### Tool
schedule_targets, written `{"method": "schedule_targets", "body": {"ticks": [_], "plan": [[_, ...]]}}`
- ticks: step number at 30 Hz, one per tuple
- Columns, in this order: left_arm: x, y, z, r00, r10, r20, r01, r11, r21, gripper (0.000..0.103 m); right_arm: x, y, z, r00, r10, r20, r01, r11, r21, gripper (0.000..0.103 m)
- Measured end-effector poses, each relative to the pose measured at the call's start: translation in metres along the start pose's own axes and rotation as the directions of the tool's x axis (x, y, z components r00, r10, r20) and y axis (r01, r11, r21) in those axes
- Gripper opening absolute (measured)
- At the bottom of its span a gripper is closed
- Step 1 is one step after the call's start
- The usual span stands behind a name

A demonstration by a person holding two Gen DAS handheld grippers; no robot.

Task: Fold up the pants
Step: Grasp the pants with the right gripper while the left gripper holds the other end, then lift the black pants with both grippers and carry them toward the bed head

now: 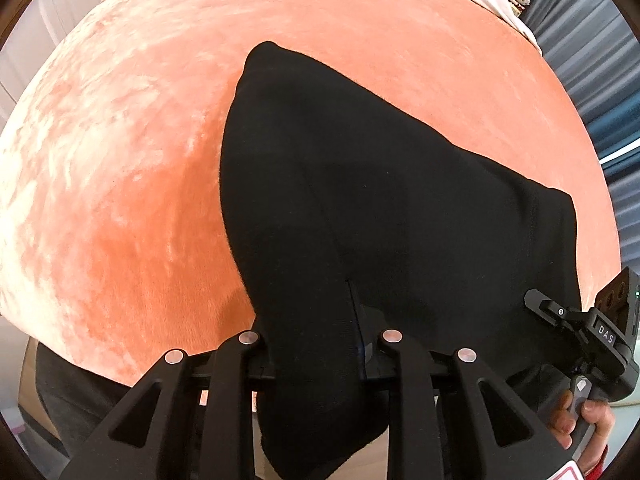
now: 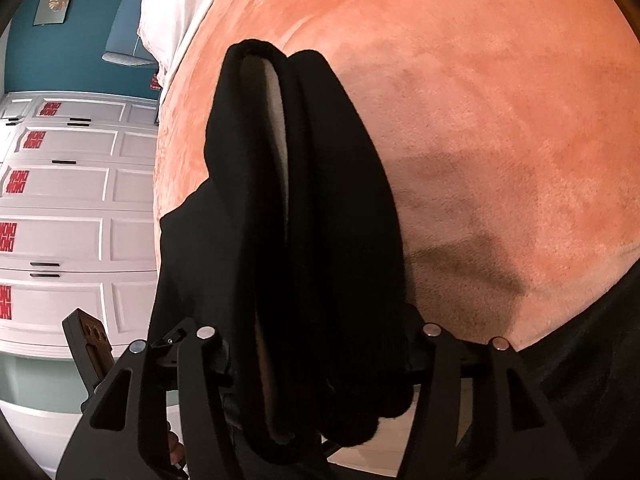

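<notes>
Black pants (image 1: 360, 180) lie partly on an orange plush bed cover (image 1: 120, 180) and rise towards both cameras. My left gripper (image 1: 320, 344) is shut on a bunched edge of the cloth, which hangs down between its fingers and hides the tips. In the right wrist view the pants (image 2: 320, 200) form thick doubled folds with a pale inner lining showing. My right gripper (image 2: 320, 344) is shut on that thick bundle, which fills the gap between its fingers. The body of the right-hand device (image 1: 612, 332) shows at the pants' right edge, held by a hand (image 1: 588, 420).
The orange cover (image 2: 500, 120) spreads wide around the pants. A white sheet (image 2: 172, 12) lies at the bed's far end. White drawers with red stickers (image 2: 60, 200) stand left of the bed against a teal wall (image 2: 80, 40). A blue-grey curtain (image 1: 592, 80) hangs at the right.
</notes>
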State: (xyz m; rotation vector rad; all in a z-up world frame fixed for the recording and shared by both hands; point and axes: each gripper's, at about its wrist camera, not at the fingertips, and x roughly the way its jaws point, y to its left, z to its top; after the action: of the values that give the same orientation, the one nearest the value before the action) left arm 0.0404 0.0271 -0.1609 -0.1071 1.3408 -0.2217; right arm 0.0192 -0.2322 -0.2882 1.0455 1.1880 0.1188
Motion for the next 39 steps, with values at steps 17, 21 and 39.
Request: {"method": "schedule_targets", "body": {"ticks": [17,21,39], "plan": [[0.002,0.032,-0.008,0.976,-0.216,0.017,0.215,0.959,-0.183,0.017,-0.011,0.029,-0.007,0.998,-0.049,0.042,0.052,0.996,-0.078,0.035],[-0.042,0.038,-0.013,0.935,-0.346,0.081,0.355,0.911,-0.209,0.016,-0.041,0.072,-0.018,0.997,0.004,0.079,0.011,0.982,-0.188,0.031],[-0.279,-0.031,-0.025,0.782,-0.401,0.477,0.361,0.916,0.178,0.016,-0.209,0.212,-0.056,0.899,0.349,0.265,-0.152,0.816,-0.558,0.031]]}}
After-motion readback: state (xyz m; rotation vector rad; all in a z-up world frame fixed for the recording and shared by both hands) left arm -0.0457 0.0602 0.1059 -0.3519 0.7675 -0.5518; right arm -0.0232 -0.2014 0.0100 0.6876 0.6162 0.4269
